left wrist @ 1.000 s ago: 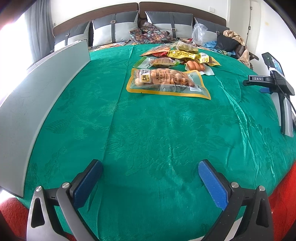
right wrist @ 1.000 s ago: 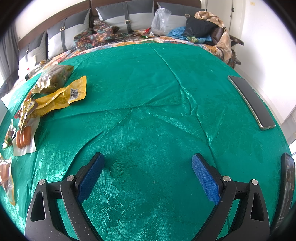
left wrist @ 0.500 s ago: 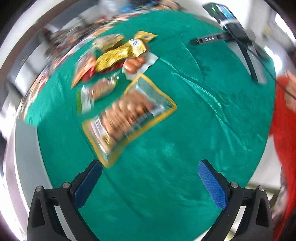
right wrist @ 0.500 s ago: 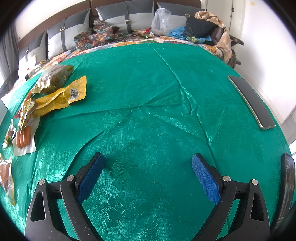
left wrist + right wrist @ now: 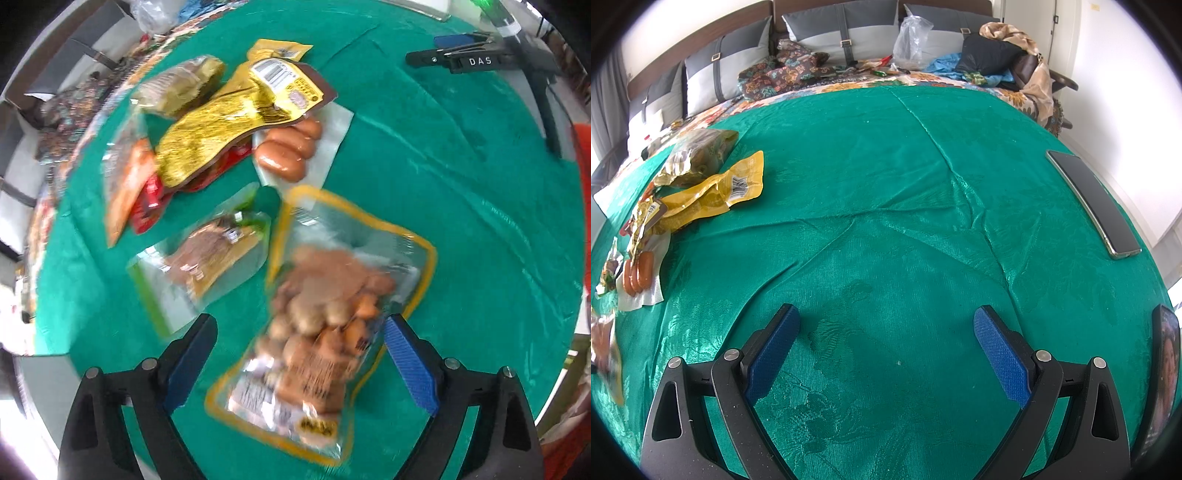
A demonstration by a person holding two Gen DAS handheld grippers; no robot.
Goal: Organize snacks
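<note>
While the left wrist view is taken first:
Left claw [image 5: 299, 362]: pointed steeply down at the green cloth [image 5: 461, 221]; jaws apart but closing, the yellow-rimmed sausage pack [image 5: 325, 325] seen blurred between them, not pressed by the pads.
Green-edged pack [image 5: 207, 258]: laid just left of the yellow-rimmed sausage pack.
Clear sausage pack [image 5: 291, 147]: placed beyond it, beside the gold pouch [image 5: 229, 129].
Right claw, far side: seen at the upper right, well apart from the yellow-rimmed sausage pack.

Right wrist view:
Right claw [image 5: 886, 354]: jaws held wide apart over bare green cloth [image 5: 886, 184], nothing between them.
Snack pile: gathered at the left edge, gold pouch [image 5: 713, 195] and clear sausage pack [image 5: 637, 277] included.
Phone [image 5: 1093, 203]: laid on the cloth, far right of the pile.
</note>
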